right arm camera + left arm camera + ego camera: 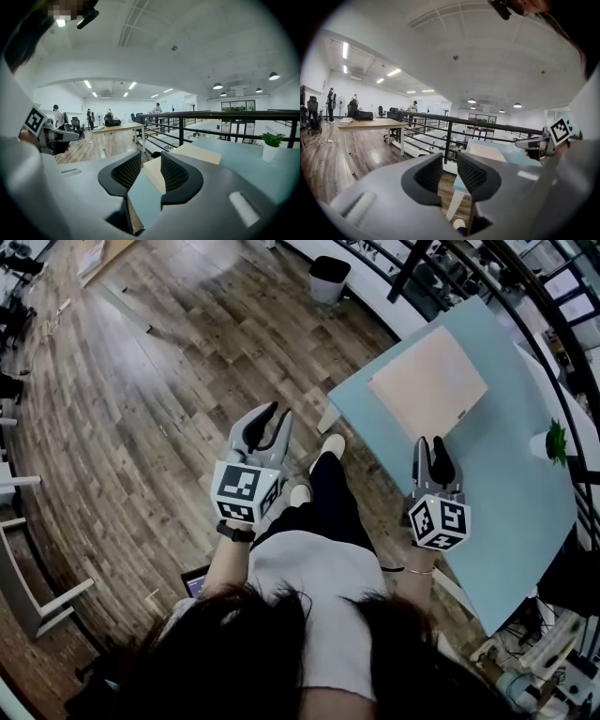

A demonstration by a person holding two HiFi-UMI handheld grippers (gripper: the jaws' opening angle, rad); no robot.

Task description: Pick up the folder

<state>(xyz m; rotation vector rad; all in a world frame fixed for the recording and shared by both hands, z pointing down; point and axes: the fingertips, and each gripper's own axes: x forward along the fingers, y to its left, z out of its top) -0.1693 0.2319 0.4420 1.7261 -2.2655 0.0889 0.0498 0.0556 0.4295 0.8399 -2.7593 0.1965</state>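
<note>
the folder (428, 392) lies flat on the table (506, 512), a pot (541, 445) holding a small plant (557, 439) stands apart from it, and the left gripper (275, 418) over the floor and the right gripper (431, 447) at the table edge both have jaws slightly spread, pinching nothing

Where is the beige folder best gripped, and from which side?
Take the folder by its near corner, coming in low from the person's side with the right gripper. It lies flat on the table and shows a thick edge there, so the jaws should probably be turned one above the other.
</note>
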